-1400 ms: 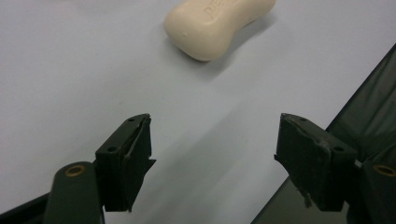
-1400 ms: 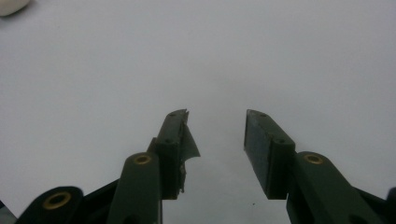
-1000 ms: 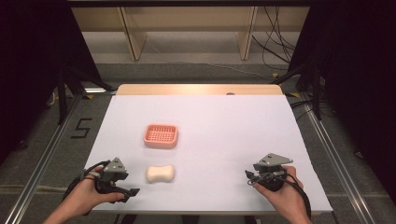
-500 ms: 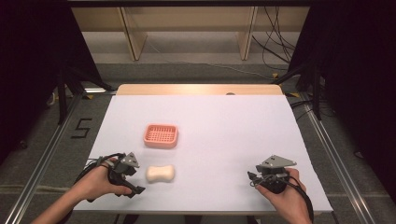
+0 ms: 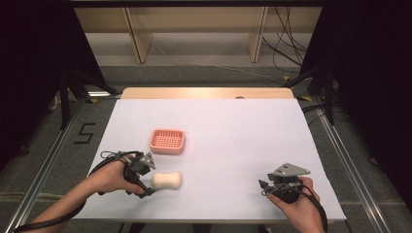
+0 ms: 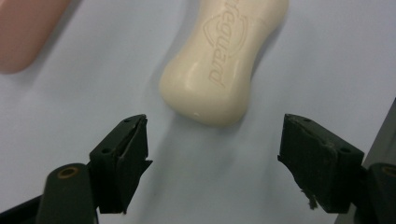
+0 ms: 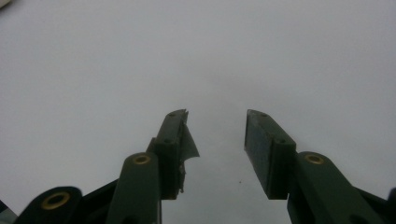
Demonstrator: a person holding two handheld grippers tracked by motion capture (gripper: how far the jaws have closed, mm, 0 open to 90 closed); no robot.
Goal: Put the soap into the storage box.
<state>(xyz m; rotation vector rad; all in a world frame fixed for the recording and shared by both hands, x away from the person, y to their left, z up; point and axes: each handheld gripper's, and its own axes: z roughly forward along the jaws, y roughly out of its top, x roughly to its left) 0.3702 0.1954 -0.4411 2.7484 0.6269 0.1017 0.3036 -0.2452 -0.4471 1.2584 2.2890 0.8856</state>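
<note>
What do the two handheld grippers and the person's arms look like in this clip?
Both grippers are black. The left gripper has blocky black jaws with worn pads and brass-coloured pivot pins; the right gripper has the same, with a frayed pad edge. Each carries a grey three-cornered plate on top and trails a black cable. The forearms are bare, no sleeves showing.

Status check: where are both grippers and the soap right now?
Left gripper jaws just opened wide, short of the soap bar. Right gripper open, nothing between. Pink dish apart. Nothing blocking.

Cream, waisted soap bar (image 5: 167, 180) lies flat on the white table, embossed lettering up
</note>
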